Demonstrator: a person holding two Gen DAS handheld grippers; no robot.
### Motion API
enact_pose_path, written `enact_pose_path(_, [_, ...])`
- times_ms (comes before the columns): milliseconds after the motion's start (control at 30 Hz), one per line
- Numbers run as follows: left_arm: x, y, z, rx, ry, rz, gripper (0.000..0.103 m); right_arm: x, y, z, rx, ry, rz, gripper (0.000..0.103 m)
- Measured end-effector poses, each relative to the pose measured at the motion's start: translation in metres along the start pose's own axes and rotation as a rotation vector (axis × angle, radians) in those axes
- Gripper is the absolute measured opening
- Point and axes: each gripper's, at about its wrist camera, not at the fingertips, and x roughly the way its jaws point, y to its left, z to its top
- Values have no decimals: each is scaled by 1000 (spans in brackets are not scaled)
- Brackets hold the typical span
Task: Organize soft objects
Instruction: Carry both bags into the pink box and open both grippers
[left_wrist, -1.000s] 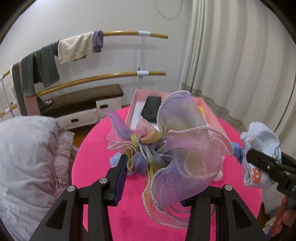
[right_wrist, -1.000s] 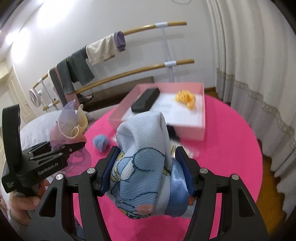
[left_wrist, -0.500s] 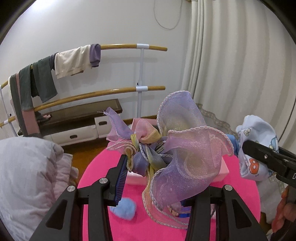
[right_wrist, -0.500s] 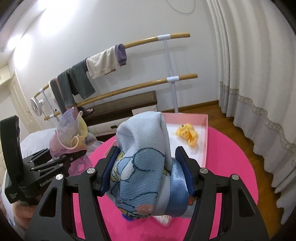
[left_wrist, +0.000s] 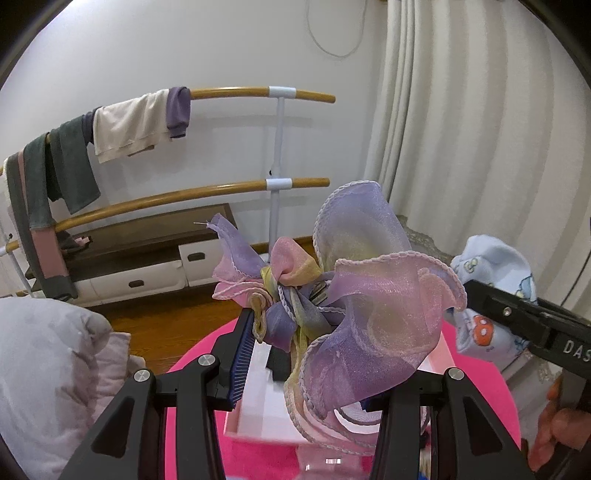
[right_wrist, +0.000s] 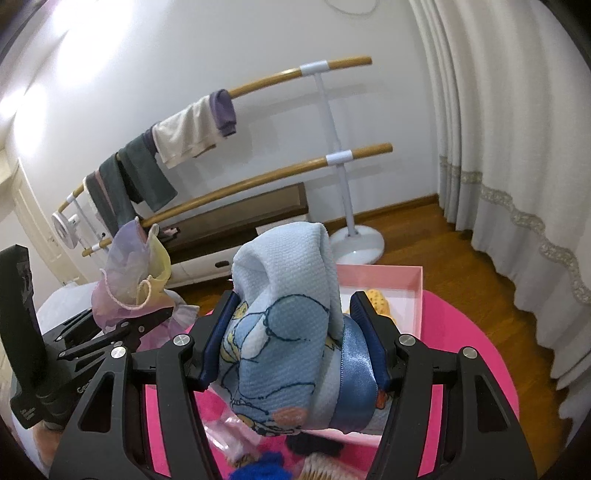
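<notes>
Organza bow (left_wrist: 354, 295) upright in left claw (left_wrist: 306, 354), printed cloth (right_wrist: 284, 332) upright in right claw (right_wrist: 291, 332)

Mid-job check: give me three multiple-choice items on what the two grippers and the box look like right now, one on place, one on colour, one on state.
1. Where is the yellow item?
A. in the pink box
B. on the bar rack
C. on the floor

2. Colour of the round tabletop?
A. white
B. bright pink
C. green

3. The left gripper is:
A. open and empty
B. shut on the organza bow
C. out of view

Answers: 1 A, it lies inside the box walls. 2 B, pink surface around the box. 3 B, the bow sits pinched between its fingers.
</notes>
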Motion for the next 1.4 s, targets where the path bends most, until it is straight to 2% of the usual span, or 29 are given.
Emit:
enact_pose_path(400, [138, 3, 56, -8, 100, -17, 42, 81, -38, 11, 86, 114, -27, 59])
enact_pose_path(700, [238, 5, 82, -18, 165, -24, 42, 111, -58, 5, 128, 160, -40, 60])
enact_pose_path(1000, [307, 7, 91, -15, 216, -36, 43, 123, -68, 2, 149, 187, -65, 61])
enact_pose_path(1133, [317, 5, 86, -2, 228, -34, 45, 129, -70, 0, 158, 207, -68, 61])
enact_pose_path(1233, [326, 2, 85, 15, 231, -19, 57, 130, -71, -2, 166, 217, -73, 66])
enact_pose_path(1300, [320, 0, 78, 16, 222, -2, 78, 129, -73, -3, 175, 210, -81, 67])
enact_pose_path(1333, [318, -1, 76, 17, 219, 2, 83, 127, -75, -3, 185, 206, -81, 69])
enact_pose_path(1400, [313, 0, 76, 21, 200, 15, 95, 124, -76, -2, 189, 198, -86, 80])
